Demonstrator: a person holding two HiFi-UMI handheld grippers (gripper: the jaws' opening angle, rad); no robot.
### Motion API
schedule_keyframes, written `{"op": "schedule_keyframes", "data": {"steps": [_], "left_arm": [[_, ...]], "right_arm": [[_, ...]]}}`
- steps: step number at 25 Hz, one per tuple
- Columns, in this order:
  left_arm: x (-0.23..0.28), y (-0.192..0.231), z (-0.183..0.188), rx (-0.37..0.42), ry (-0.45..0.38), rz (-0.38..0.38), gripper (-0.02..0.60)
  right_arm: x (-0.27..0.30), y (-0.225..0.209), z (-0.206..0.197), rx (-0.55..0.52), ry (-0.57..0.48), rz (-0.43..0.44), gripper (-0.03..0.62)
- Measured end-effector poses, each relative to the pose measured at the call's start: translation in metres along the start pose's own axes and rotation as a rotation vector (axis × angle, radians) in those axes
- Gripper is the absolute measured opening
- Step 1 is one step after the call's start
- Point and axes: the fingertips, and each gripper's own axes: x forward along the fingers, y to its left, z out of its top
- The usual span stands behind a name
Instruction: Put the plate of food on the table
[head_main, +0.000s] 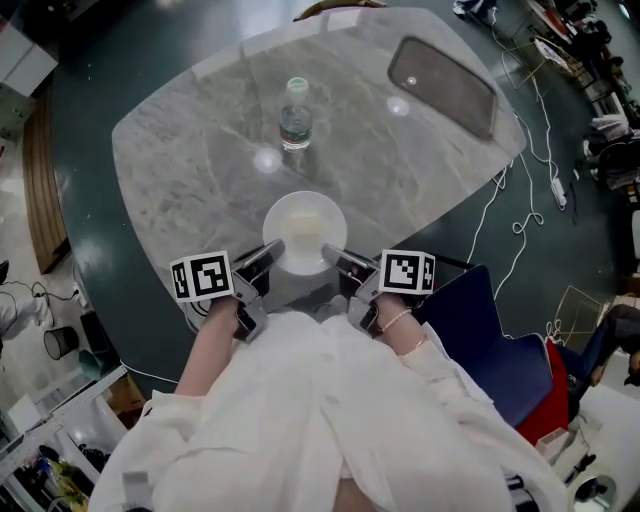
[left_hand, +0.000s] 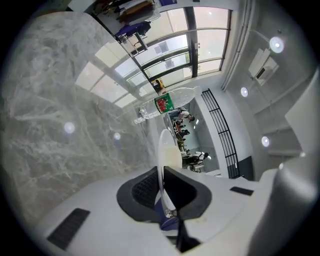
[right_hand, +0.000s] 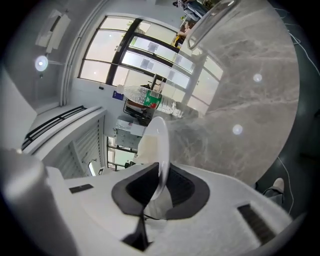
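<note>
In the head view, the plate (head_main: 305, 230) of food is held over the table's (head_main: 190, 160) near edge between the left gripper (head_main: 272, 252) and the right gripper (head_main: 335, 257). Setting down and release are judged outstanding. A bottle (head_main: 295, 115) at the table's middle leaves the way unblocked. In the left gripper view the jaws are clamped on the rim, and likewise in the right gripper view.

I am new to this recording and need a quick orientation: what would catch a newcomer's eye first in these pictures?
First, the white plate with pale food on it, held at the near edge of the grey marble table: the left gripper and the right gripper are shut on opposite sides of its rim. Beyond it a water bottle stands upright, and a dark tray lies far right.
</note>
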Motion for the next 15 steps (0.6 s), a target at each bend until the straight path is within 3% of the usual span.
{"op": "schedule_keyframes", "data": {"steps": [6, 15], "left_arm": [[0.006, 0.024, 0.009, 0.001, 0.031, 0.054, 0.026], [0.022, 0.048, 0.029, -0.085, 0.013, 0.100, 0.026]], "right_arm": [[0.022, -0.018, 0.001, -0.003, 0.039, -0.057, 0.017], [0.042, -0.033, 0.024, -0.147, 0.082, -0.190, 0.056]]}}
